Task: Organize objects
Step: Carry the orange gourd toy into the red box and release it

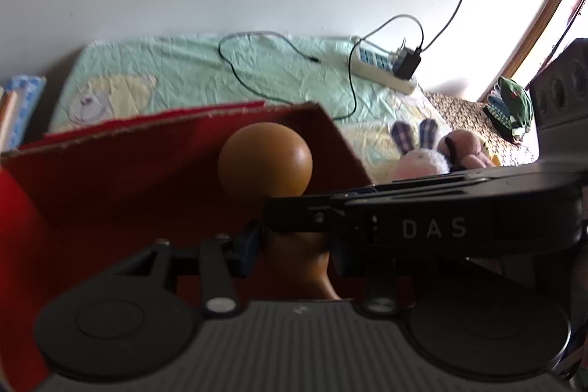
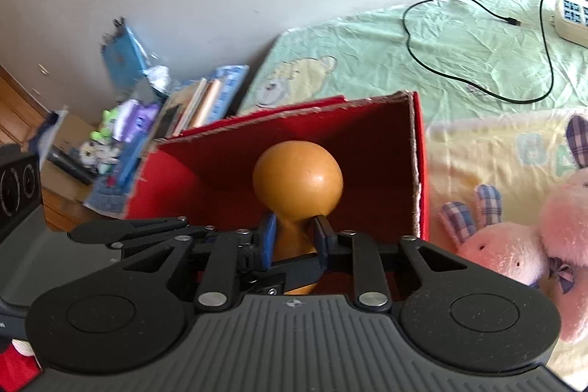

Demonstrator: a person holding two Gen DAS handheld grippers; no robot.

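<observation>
Both your grippers pinch the gourd over the red box.
Your right gripper (image 2: 293, 237) clamps the smooth, glossy brown gourd (image 2: 297, 177) at its narrow neck; your left gripper (image 1: 290, 241) grips it too, above the felt-lined red box (image 2: 386, 149).

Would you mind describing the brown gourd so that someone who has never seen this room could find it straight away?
Start at the bed with the pale green sheet; at its near end stands an open red box. Over that box is the gourd, a smooth orange-brown bulb on a narrow neck that the right tool pinches. It is the only hard, glossy, round thing here; the pink plush rabbit beside the box is fuzzy.
</observation>
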